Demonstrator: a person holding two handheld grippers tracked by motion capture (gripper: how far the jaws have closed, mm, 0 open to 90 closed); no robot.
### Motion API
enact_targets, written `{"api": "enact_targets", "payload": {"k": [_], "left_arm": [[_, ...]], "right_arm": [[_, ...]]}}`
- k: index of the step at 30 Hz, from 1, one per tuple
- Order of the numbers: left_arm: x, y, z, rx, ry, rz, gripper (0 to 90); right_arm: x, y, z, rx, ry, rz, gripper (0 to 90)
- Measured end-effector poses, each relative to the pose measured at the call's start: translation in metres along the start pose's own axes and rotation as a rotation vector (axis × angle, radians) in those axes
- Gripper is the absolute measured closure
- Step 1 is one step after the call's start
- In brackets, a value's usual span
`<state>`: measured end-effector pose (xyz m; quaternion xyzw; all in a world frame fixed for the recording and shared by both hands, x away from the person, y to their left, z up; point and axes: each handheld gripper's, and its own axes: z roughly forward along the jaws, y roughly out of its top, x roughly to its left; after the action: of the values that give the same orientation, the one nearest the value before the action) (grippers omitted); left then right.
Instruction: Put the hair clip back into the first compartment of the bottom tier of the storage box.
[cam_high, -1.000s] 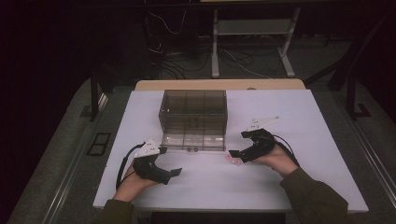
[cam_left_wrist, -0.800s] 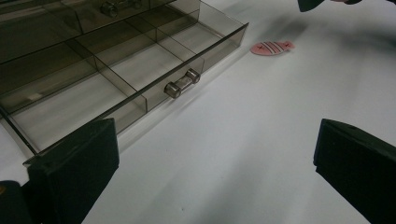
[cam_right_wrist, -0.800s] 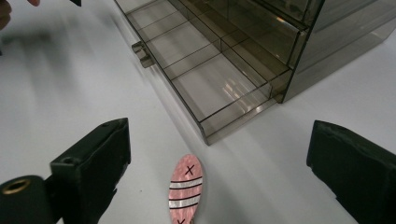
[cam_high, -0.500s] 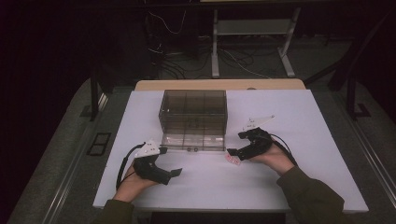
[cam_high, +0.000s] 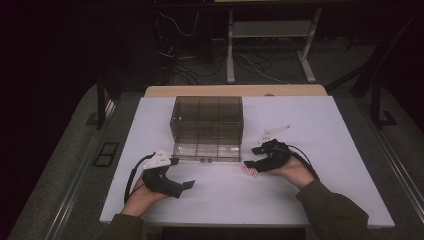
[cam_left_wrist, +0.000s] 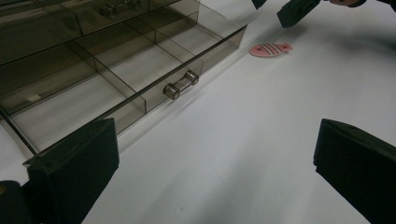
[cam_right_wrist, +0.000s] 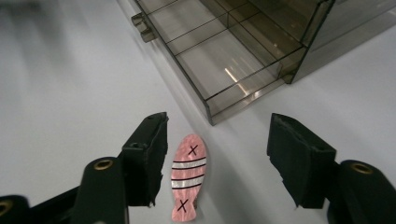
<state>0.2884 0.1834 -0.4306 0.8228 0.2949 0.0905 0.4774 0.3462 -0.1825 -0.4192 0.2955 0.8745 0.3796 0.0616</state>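
A smoky clear drawer box (cam_high: 207, 117) stands mid-table with its bottom drawer (cam_high: 205, 152) pulled out; the compartments I can see in it (cam_right_wrist: 224, 60) hold nothing. A flat pink fish-shaped piece (cam_right_wrist: 187, 179) with stripes and two crosses lies on the white table by the drawer's front corner. My right gripper (cam_right_wrist: 219, 158) hangs over it, open, and its jaws have just been closing with the fish between them, the left pad right beside the fish. My left gripper (cam_left_wrist: 215, 158) rests wide open near the drawer handle (cam_left_wrist: 181, 84), with nothing in it.
The white table (cam_high: 325, 165) has bare room to the right and along the near edge. A wooden strip (cam_high: 235, 91) runs behind it. Cables trail from both grippers. Beyond lie a dark floor, loose wires and a metal frame (cam_high: 270, 35).
The right gripper's jaws have narrowed around the pink fish. Both hands and the left gripper have stayed where they were.
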Motion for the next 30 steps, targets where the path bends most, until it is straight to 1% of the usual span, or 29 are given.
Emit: {"api": "enact_targets", "payload": {"k": [4, 8, 21, 30], "left_arm": [[0.0, 0.0, 0.0, -0.001, -0.001, -0.003, 0.0], [-0.001, 0.0, 0.0, 0.002, -0.001, -0.002, 0.0], [-0.001, 0.0, 0.0, 0.0, -0.004, -0.009, 0.0], [-0.002, 0.0, 0.001, 0.0, -0.007, -0.009, 0.0]], "right_arm": [[0.001, 0.0, 0.001, 0.012, 0.002, -0.002, 44.3], [0.002, 0.0, 0.002, 0.028, 0.014, -0.005, 49.3], [0.009, -0.003, 0.013, 0.081, 0.028, -0.031, 56.9], [0.012, -0.006, 0.019, 0.112, 0.026, -0.048, 59.2]]}}
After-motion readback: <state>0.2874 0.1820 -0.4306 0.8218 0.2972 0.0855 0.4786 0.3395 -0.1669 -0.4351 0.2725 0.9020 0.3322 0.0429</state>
